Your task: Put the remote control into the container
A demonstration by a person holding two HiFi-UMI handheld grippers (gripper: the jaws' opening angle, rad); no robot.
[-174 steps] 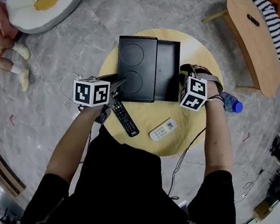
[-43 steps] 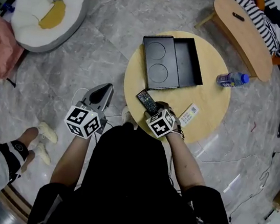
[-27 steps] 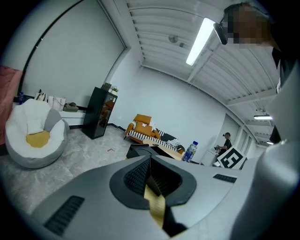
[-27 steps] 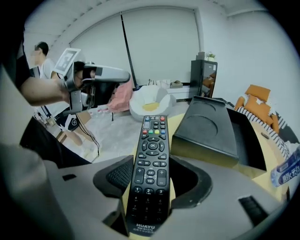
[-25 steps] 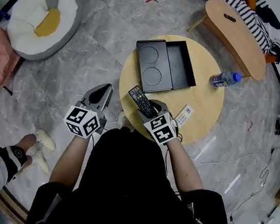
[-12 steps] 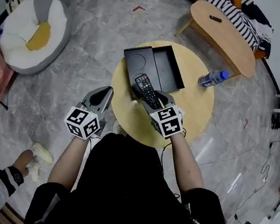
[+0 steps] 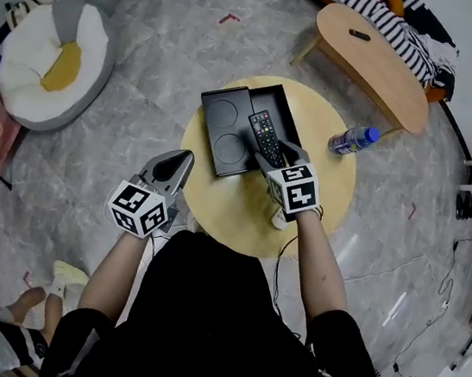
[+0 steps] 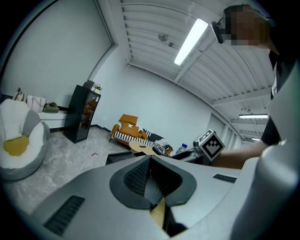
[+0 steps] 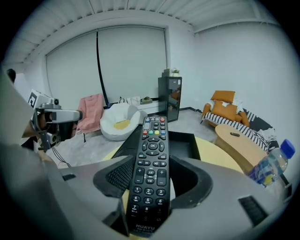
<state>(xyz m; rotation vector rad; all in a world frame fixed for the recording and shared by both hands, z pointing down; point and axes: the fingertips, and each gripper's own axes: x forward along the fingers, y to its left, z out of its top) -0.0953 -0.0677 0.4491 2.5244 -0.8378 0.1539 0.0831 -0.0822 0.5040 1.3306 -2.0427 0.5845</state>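
The remote control (image 9: 150, 174) reads "HUAYU" (bottom edge) and "OK".

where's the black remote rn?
Centre of the head view: the black remote is clamped in the right gripper above the round table, with its far end over the open black container.

Round wooden table (image 7: 231, 213) bearing black container (image 7: 287, 109)

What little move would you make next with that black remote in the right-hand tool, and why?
I would probably lower the right gripper toward the open black container before letting go. Its jaws clamp the remote control by its near end. The far end hangs above the container, not yet inside it, so releasing from here might let it drop or bounce.
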